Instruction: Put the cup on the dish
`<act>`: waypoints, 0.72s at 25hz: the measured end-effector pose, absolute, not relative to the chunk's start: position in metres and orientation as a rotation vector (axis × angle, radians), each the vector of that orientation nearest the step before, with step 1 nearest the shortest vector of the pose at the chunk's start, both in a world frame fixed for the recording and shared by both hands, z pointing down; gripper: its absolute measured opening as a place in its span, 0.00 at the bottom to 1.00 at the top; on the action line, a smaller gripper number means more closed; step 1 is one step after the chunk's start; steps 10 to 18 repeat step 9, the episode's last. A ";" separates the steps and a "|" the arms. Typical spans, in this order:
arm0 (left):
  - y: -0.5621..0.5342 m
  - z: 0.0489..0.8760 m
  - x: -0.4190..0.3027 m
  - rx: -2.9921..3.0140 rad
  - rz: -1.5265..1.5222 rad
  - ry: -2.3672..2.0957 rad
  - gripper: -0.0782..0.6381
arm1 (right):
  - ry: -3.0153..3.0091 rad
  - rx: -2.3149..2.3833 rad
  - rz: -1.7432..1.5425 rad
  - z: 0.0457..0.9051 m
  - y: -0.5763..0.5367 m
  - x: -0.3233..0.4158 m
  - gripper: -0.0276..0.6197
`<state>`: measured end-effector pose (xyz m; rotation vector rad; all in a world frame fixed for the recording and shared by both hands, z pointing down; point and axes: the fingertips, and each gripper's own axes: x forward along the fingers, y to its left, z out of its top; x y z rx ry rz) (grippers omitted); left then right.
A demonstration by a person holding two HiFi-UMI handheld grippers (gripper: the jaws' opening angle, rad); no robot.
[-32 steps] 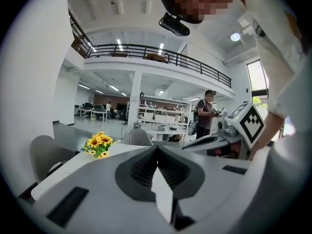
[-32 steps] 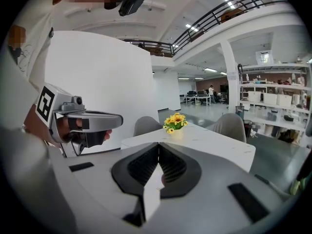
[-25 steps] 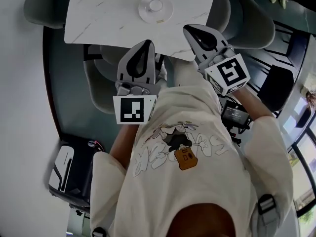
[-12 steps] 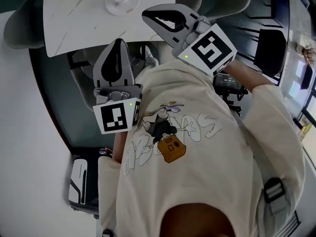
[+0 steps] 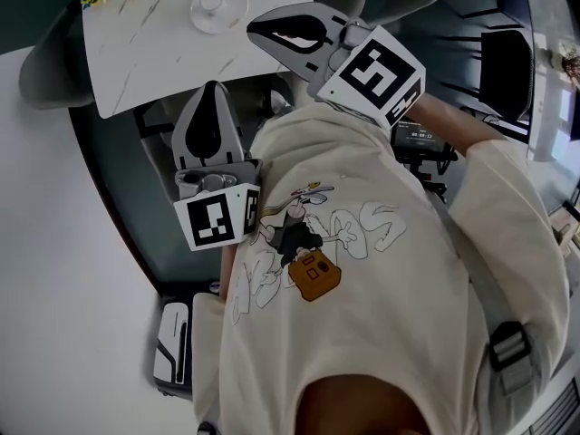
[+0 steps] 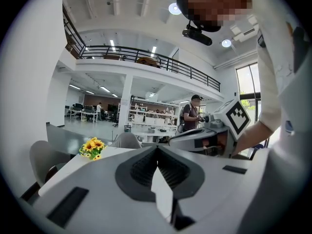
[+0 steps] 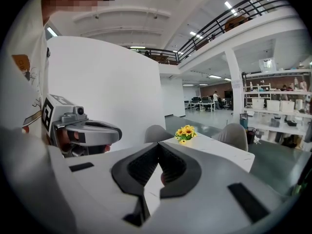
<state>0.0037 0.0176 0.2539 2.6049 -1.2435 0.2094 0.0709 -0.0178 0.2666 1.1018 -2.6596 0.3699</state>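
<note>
It seemed an open-plan office or lab: a railed mezzanine (image 6: 146, 57), distant desks (image 6: 83, 112), stocked shelving (image 7: 273, 104).

I can read no text here; the bubble lettering on my shirt (image 5: 362, 279) is too distorted to spell.

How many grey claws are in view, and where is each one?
2. The left grey claw is shut, just short of the white marble table's near edge. The right grey claw is shut too, overlapping that table's right corner. None appears hidden.
</note>
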 end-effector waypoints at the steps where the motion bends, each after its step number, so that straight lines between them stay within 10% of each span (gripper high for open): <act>1: 0.021 0.256 0.001 2.600 0.213 -1.242 0.11 | -2.658 1.100 0.370 0.268 -0.015 0.068 0.05; 18: 0.052 0.251 -0.031 2.605 0.187 -1.230 0.11 | -2.658 1.091 0.341 0.257 0.014 0.031 0.05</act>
